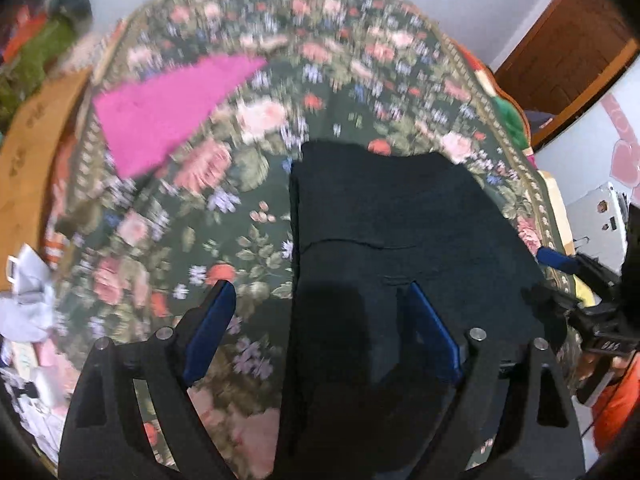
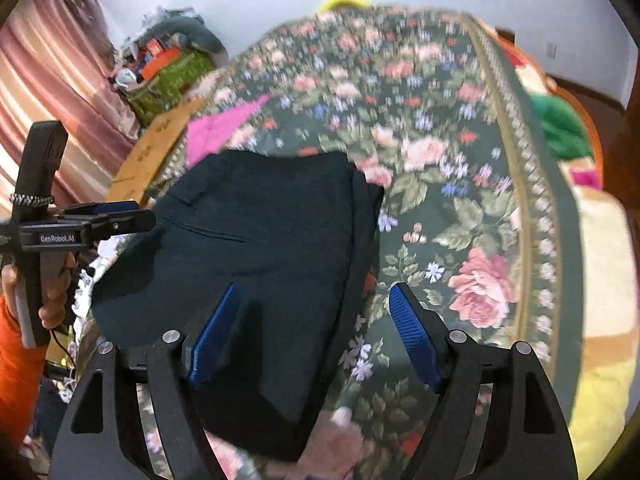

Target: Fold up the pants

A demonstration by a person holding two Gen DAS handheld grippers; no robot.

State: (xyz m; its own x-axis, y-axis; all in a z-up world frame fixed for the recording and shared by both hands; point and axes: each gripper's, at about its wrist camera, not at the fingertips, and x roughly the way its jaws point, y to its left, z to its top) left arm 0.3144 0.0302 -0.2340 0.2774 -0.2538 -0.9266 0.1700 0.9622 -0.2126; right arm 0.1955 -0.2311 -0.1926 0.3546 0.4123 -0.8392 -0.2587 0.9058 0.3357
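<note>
Dark cloth: the pants (image 1: 400,248) lie on the floral bedspread (image 1: 192,208), already folded into a compact stacked block, so I judge the folding nearly done. My left tongs (image 1: 320,328) and right tongs (image 2: 316,328) both hover spread wide, holding nothing. A pink cloth (image 1: 160,112) lies toward ten o'clock.

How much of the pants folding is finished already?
Mostly done, it looks like: the dark pants lie in a compact folded stack on the flowery blanket. Nothing is in hand: the left gripper and right gripper are both open above the stack. Perhaps one more fold or a tidy-up remains.
</note>
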